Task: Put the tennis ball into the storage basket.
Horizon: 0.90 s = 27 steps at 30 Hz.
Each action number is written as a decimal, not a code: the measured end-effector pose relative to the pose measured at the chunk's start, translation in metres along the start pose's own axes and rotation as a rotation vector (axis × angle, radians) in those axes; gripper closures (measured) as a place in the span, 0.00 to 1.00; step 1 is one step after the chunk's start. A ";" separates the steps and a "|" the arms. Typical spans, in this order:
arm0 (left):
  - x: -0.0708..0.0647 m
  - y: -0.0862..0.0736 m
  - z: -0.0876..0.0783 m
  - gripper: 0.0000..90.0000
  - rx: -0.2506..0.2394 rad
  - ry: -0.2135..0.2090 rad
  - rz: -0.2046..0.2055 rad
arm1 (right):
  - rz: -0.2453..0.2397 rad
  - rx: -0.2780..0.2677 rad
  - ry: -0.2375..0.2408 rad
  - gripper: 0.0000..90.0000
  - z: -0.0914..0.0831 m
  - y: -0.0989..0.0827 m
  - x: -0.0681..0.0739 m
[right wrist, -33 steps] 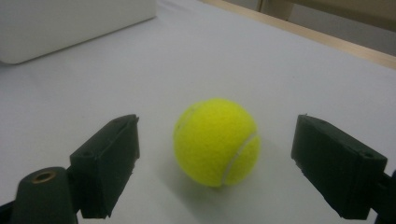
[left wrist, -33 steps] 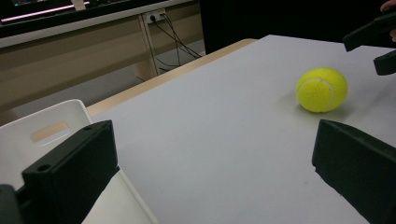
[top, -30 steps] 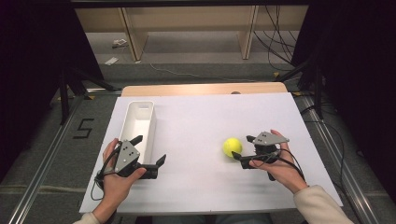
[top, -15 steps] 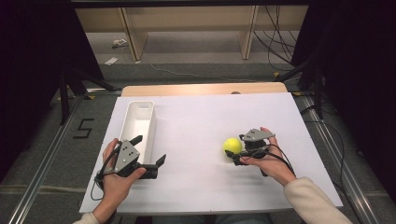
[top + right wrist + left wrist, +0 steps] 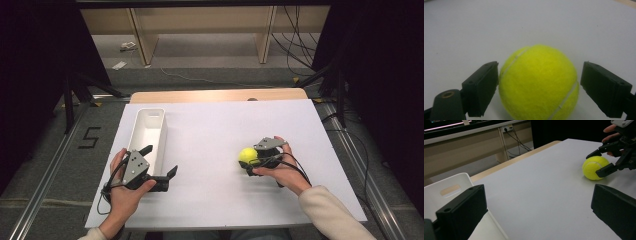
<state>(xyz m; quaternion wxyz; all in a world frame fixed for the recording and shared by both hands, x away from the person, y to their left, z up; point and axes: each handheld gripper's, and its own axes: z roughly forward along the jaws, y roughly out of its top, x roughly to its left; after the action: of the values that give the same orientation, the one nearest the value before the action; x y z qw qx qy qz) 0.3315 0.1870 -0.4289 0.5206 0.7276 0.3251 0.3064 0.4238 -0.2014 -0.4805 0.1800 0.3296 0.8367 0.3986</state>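
A "5" [image 5: 90, 137] is marked on the grey floor left of the white counter [image 5: 215, 130]. The right tongs [image 5: 248, 163] are spread around the yellow tennis ball [image 5: 247, 155]; the left tongs [image 5: 159, 161] rest spread beside the white bin [image 5: 150, 131].

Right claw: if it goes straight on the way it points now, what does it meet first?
The fuzzy yellow tennis ball. It already sits between the open jaws of the right claw, the left jaw about touching it, a slim gap at the other. Beyond lies bare white table.

A yellow ball [image 5: 247, 155] lies on the white table [image 5: 220, 130], between the right gripper's [image 5: 248, 164] spread jaws. The left gripper [image 5: 159, 165] rests open beside a white tray [image 5: 148, 131].
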 end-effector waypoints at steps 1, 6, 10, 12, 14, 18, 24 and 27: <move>0.000 0.000 0.000 0.00 -0.001 0.000 -0.003 | 0.001 0.005 0.004 0.18 0.001 0.000 0.000; 0.000 0.000 0.000 0.00 0.001 0.000 0.000 | -0.002 0.019 0.002 0.19 0.004 0.000 0.000; 0.000 0.000 0.000 0.00 0.002 -0.001 -0.003 | 0.003 0.026 0.000 0.21 0.006 0.000 -0.001; 0.000 -0.001 0.000 0.00 0.003 -0.001 -0.003 | 0.001 0.027 0.002 0.23 0.007 0.000 -0.001; 0.000 0.000 0.000 0.00 0.002 -0.001 -0.002 | -0.001 0.028 0.004 0.26 0.008 0.000 0.000; 0.000 -0.001 0.000 0.00 0.002 0.000 -0.003 | -0.007 0.029 0.001 0.29 0.007 0.001 0.001; 0.000 0.000 0.000 0.00 0.003 -0.002 -0.001 | -0.005 0.025 0.000 0.30 0.005 0.003 0.000; 0.000 -0.001 0.000 0.00 0.003 -0.002 -0.002 | -0.002 0.015 0.004 0.30 0.003 0.005 0.001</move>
<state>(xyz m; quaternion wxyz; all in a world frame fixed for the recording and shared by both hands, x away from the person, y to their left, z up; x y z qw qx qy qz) 0.3315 0.1872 -0.4296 0.5200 0.7285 0.3258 0.3046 0.4270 -0.1968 -0.4785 0.1765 0.3291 0.8403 0.3929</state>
